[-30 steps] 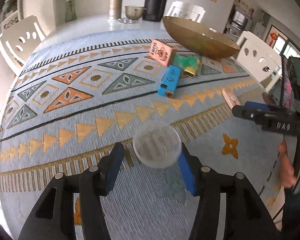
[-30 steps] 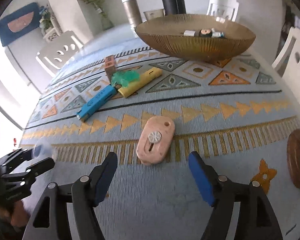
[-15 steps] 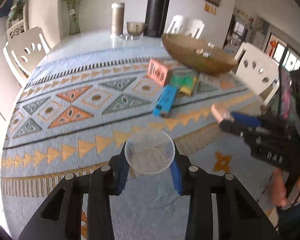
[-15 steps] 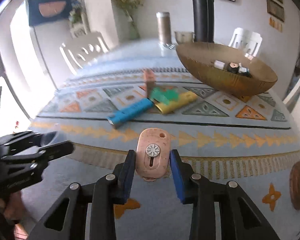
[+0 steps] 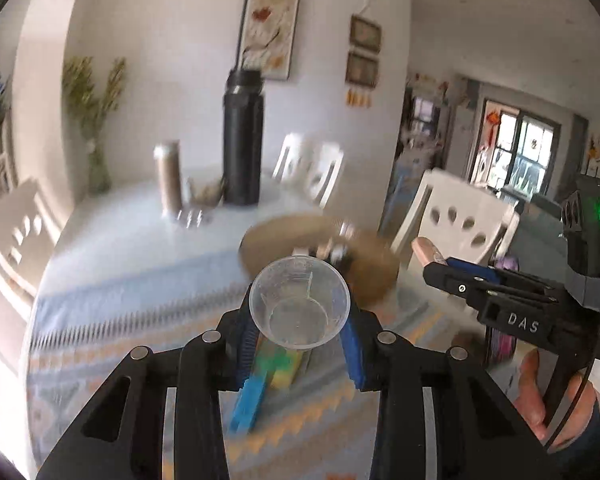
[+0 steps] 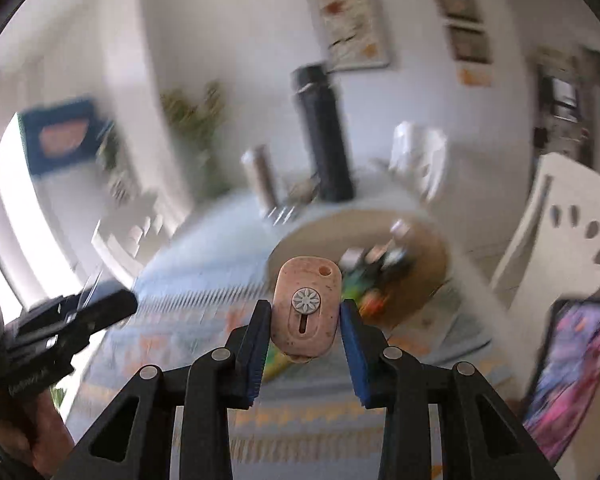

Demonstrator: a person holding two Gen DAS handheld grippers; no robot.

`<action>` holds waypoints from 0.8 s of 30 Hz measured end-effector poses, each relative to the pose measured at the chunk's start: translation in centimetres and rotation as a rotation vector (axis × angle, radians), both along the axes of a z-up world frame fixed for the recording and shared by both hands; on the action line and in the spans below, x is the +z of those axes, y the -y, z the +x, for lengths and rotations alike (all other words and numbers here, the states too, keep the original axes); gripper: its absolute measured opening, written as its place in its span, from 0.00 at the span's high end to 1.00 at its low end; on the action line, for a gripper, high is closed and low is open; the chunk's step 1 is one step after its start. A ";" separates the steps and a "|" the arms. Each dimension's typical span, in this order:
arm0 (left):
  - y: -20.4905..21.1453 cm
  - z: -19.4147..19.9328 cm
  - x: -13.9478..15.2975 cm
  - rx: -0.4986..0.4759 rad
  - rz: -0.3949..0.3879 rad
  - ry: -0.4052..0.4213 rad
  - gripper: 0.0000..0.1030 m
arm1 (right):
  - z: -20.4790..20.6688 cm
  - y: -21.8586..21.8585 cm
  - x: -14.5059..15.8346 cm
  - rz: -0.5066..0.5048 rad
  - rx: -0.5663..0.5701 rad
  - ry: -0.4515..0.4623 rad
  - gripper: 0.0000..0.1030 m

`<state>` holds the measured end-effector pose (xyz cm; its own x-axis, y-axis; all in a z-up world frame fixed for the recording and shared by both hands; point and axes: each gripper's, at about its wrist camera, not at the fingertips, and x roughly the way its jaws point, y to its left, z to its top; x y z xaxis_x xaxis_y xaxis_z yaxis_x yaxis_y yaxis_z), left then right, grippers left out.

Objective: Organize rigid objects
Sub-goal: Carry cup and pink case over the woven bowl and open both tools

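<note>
My left gripper (image 5: 300, 332) is shut on a clear plastic cup (image 5: 299, 305), held in the air with its mouth toward the camera. My right gripper (image 6: 305, 332) is shut on a pink oval case with a white flower button (image 6: 305, 309), also lifted. The gold bowl (image 5: 376, 268) with small items in it lies just beyond both grippers; it also shows in the right wrist view (image 6: 432, 256). The right gripper shows at the right of the left wrist view (image 5: 432, 258). A blue box (image 5: 248, 408) and a green and yellow item (image 5: 280, 364) lie on the patterned cloth (image 5: 100, 360) below.
A tall black flask (image 5: 243, 140), a tan tumbler (image 5: 170, 180) and a small metal bowl (image 5: 208, 194) stand at the table's far end. White chairs (image 5: 460, 220) surround the table. A pink and purple bag (image 6: 572, 364) is at the right.
Both grippers closed on their objects, the cup and the pink case, lifted them off the cloth and moved toward the gold bowl. The views are blurred by motion.
</note>
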<state>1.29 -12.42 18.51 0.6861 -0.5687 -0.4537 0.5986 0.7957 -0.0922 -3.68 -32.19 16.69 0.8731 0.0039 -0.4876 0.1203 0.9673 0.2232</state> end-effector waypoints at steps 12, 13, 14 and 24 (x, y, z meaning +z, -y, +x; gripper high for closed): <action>7.5 8.7 -3.3 0.002 -0.004 -0.061 0.67 | 6.1 6.1 -1.2 0.134 -0.161 -0.057 0.67; 7.9 9.3 -4.0 0.004 0.012 -0.073 0.67 | 6.7 6.1 -1.7 0.122 -0.167 -0.072 0.67; 8.2 9.8 -4.6 0.004 0.022 -0.086 0.67 | 7.1 6.1 -2.1 0.110 -0.178 -0.083 0.67; 7.3 10.8 -6.0 0.016 0.035 -0.176 0.52 | 9.1 7.6 -4.7 0.087 -0.231 -0.174 0.40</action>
<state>12.13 -19.68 12.48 0.6030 -0.5399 -0.5873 0.5629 0.8096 -0.1663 5.43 -39.80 12.01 0.7589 -0.1371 -0.6366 0.3789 0.8881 0.2604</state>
